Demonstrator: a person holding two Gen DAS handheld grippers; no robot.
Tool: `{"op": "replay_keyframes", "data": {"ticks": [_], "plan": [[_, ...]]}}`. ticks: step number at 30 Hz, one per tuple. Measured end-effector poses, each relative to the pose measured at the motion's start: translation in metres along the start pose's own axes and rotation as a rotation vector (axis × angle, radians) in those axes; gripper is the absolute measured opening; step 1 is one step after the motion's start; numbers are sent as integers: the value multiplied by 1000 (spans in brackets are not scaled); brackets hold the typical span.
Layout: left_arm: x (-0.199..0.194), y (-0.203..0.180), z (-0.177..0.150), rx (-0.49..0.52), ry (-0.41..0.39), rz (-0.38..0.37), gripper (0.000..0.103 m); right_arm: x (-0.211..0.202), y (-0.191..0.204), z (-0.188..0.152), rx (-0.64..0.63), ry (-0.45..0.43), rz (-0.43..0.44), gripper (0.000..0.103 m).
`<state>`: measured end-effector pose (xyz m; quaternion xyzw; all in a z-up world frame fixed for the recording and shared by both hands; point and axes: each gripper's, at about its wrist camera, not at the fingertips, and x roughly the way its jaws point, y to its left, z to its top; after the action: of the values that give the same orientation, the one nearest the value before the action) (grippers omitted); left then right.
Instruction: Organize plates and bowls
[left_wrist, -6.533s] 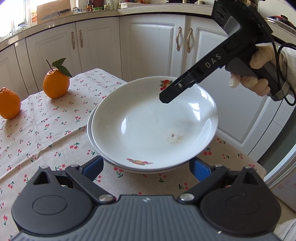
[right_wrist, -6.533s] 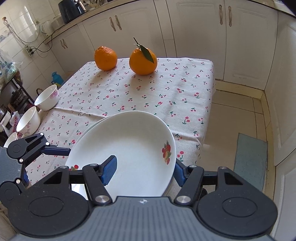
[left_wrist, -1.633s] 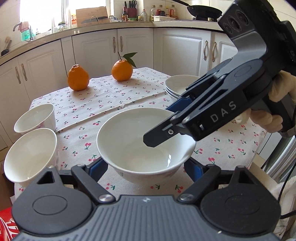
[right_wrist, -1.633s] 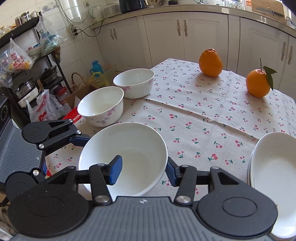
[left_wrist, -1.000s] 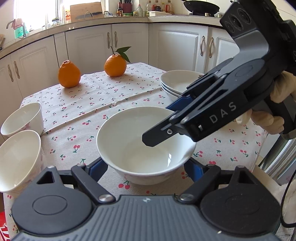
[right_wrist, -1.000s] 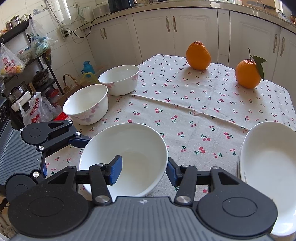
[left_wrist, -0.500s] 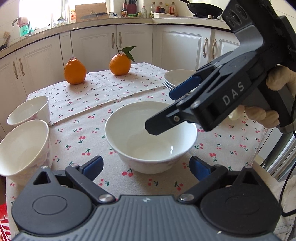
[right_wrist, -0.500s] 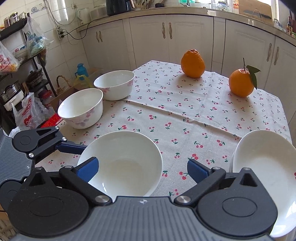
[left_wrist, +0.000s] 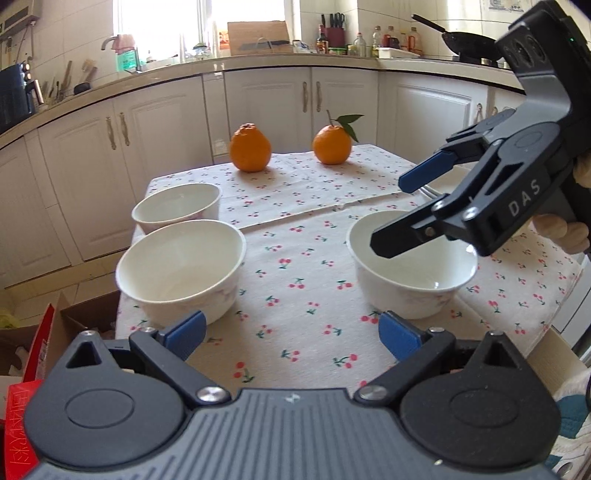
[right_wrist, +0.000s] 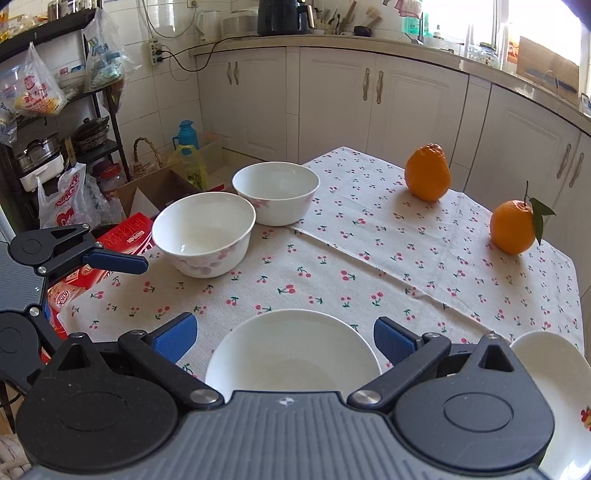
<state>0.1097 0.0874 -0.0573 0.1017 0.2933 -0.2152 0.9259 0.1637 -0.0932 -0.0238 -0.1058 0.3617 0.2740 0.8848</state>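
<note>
**Getting ready to stack the bowls**

Looking through the left wrist view first, the left gripper is wide open and holds nothing. Its blue tips sit over bare tablecloth. The middle bowl is at 10 o'clock, just past the left tip. The far bowl is right behind it, very near or touching (I cannot tell which). The near bowl is at 2 o'clock, with the right gripper hanging over it, jaws apart and holding nothing. Two oranges sit at 12 o'clock, well apart from the bowls.

In the right wrist view, the right gripper is spread wide too. The near bowl sits at 6 o'clock, down between the blue tips, which do not touch it. The middle bowl and far bowl are at 11 o'clock. The stacked plates peek in at 4 o'clock, by the table edge.

These bowls look like shiny china, so I think they are hard, a bit heavy, slippery, and easy to break (no dropping!). The best place to hold one is probably the rim, one tip inside and one outside, squeezing firmly. Then it can be lowered gently into another bowl.
</note>
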Motion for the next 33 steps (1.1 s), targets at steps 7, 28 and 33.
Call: {"op": "replay_keyframes", "data": {"ticks": [7,28,33], "plan": [[0,34,-5,-20,-5,103,100,15,16,21,-26,-5,35,103],[36,69,4,-7,-17,64,100,82,26,73,-45,57,133,102],[42,70,6,-4,-16,49,100,100,23,84,-35,90,171,94]]}}
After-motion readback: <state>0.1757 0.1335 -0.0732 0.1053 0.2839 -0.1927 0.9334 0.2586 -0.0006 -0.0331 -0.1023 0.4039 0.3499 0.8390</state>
